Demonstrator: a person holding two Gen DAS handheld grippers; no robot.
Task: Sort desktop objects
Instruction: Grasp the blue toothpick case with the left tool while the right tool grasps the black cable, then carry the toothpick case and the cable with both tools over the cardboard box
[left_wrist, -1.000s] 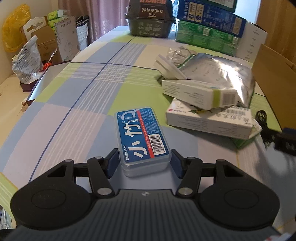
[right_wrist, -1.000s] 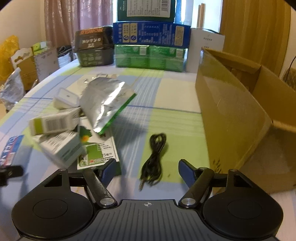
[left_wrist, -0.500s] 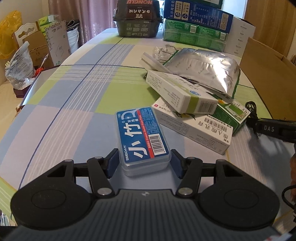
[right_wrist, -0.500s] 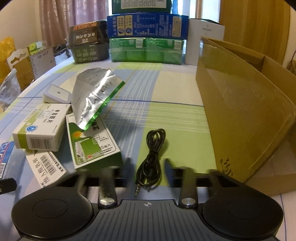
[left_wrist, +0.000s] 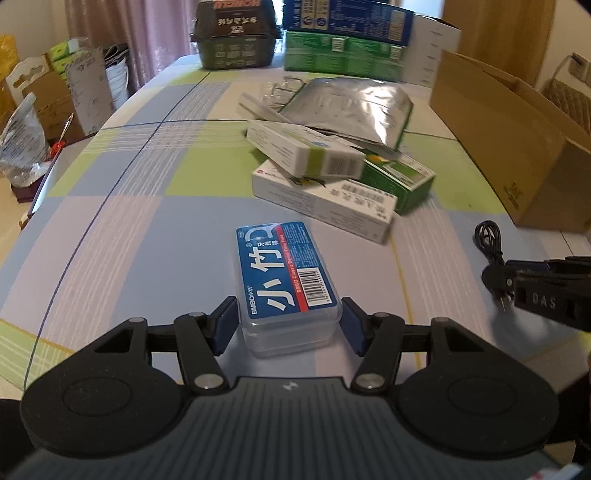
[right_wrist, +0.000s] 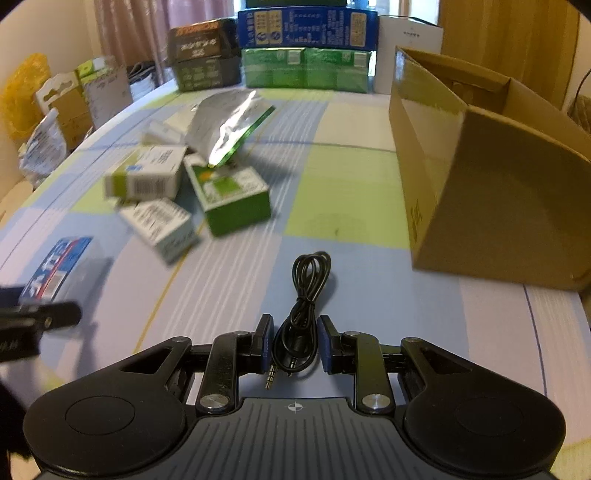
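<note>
Counter (left_wrist: 155, 229) under a checked cloth, cluttered at the far end with stacked cartons. Open cardboard box (right_wrist: 491, 177) stands at the right edge, mouth up, likely the bin for sorted items. Mid-counter heap: foil pouch (left_wrist: 362, 107) lying over several medicine boxes (left_wrist: 321, 192), loosely piled and untouched. Nearer, the blue floss case (left_wrist: 286, 275) lies flat; left tool (left_wrist: 288, 325) straddles its near end, pads close to the clear sides, but whether they press it I cannot tell. Smallest item, the coiled black cable (right_wrist: 303, 306), lies just short of the cardboard box; right tool (right_wrist: 295, 343) has it between narrowed pads, near end and plug inside the gap, contact not certain. Judgement: each tool lines up on its own item so both can go boxward together.
</note>
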